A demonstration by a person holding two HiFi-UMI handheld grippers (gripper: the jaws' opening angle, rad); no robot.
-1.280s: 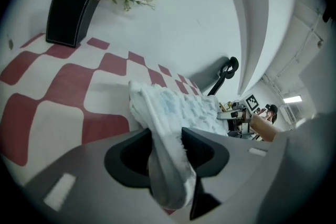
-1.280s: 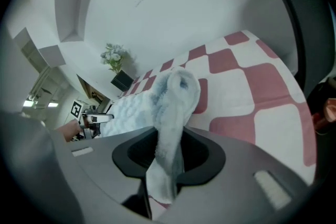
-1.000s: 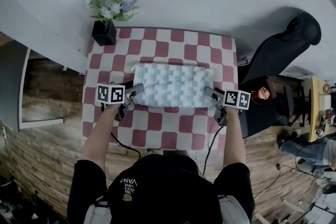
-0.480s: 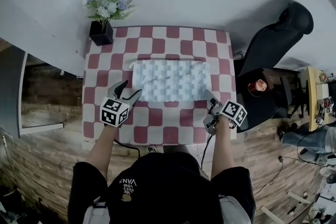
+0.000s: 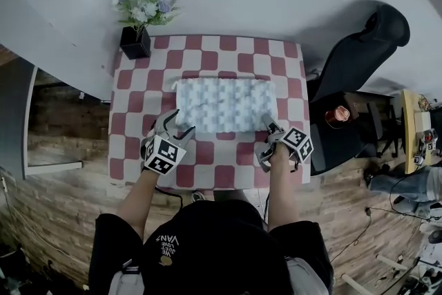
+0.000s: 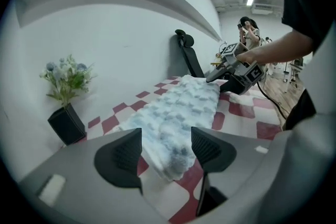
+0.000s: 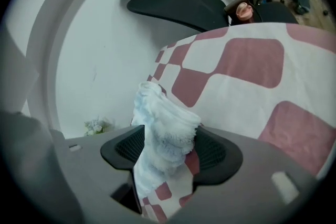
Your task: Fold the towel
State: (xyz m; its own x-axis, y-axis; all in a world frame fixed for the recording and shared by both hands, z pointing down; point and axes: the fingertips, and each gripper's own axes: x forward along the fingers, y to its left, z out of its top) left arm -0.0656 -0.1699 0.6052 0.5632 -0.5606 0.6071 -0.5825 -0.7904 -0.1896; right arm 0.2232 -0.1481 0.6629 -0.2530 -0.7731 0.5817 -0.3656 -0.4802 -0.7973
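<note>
Head view misses it: towel [image 6: 178,107] between left tongs [image 6: 166,135], right tongs [image 7: 170,135], both just opening, ungripped.

Head view: high above, facing down on red-and-white checked tablecloth [image 5: 207,169].
Gripper views: low, close, facing across it.
Shared: fluffy pale-blue folded towel [image 5: 222,106].

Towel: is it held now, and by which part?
Not held. The left gripper and right gripper have just been opening their jaws; near corners of the towel lie between them, unpinched.
</note>
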